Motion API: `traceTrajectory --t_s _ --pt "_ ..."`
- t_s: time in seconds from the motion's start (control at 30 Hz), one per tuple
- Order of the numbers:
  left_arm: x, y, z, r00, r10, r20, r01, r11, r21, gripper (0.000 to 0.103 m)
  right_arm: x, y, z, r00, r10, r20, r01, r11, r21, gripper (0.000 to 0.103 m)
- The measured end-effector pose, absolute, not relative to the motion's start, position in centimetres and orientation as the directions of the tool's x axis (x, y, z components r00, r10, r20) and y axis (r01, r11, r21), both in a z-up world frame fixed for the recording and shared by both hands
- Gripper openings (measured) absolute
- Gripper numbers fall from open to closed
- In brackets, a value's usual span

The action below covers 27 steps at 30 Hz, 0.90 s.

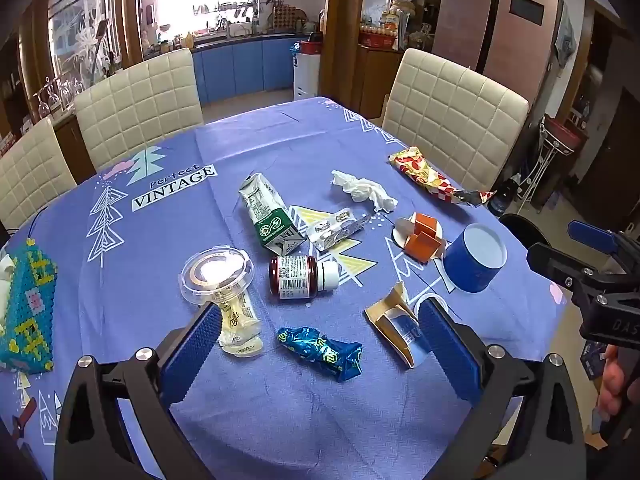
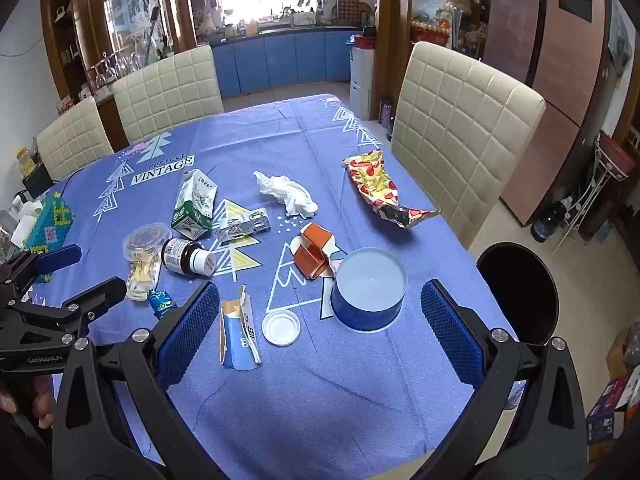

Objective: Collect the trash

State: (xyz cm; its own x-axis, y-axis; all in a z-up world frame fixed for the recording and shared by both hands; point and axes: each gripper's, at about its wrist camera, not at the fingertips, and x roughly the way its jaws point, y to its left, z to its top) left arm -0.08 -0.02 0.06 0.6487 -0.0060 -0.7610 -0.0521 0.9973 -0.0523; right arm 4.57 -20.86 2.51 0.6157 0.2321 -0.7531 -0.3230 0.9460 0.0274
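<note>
On the tabletop (image 1: 248, 136), under a blue printed cloth, the trash lies scattered in a loose band ahead of both grippers, none of it yet collected. The left gripper (image 1: 320, 334) hangs tilted down with its jaws spread wide and nothing between the pads; framed almost exactly between them lies the crumpled blue foil wrapper (image 1: 320, 348), its long axis running crosswise, from one pad toward the other. By my reading that makes it the left gripper's natural first pick, though the jaws would close along its length unless the wrist turns.

The right gripper (image 2: 320, 328) is likewise fully spread and empty. Just ahead of it, toward its right pad, stands the blue paper cup (image 2: 368, 292) upside down, its pale base up; the small white lid (image 2: 281, 327) lies flat between the jaws and the torn blue carton (image 2: 238, 334) lies by the left pad, long axis pointing away from the camera. These three are nearer the right hand.

Further off lie a brown pill bottle (image 1: 300, 278) on its side, white cap to the right, a green and white milk carton (image 1: 268, 216), a clear plastic lid (image 1: 216, 274), a crumpled tissue (image 1: 364, 190), an orange folded box (image 1: 420, 236) and a red snack bag (image 1: 432, 178) near the far edge. A dark round bin (image 2: 520, 292) stands on the floor beside the table's right edge, nearest the right hand.
</note>
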Motion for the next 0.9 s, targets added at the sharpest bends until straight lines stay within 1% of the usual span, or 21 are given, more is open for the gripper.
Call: traceTrajectory --t_s 0.57,0.7,0.9 --pt "0.1 -0.3 0.1 0.638 -0.021 -0.770 -0.030 0.998 -0.052 0.096 4.7 -20.5 2.4 0.613 0.228 -0.756 -0.328 0.945 0.019 0.100" --pt "-0.1 0.0 0.2 0.649 -0.032 -0.760 -0.026 0.998 -0.064 0.096 4.8 -20.4 2.2 0.610 0.224 -0.760 -0.329 0.944 0.014 0.100" --pt "0.2 0.2 0.0 0.643 -0.022 -0.765 -0.041 0.997 -0.063 0.096 4.7 -19.6 2.2 0.616 0.207 -0.760 -0.348 0.937 -0.028 0.100"
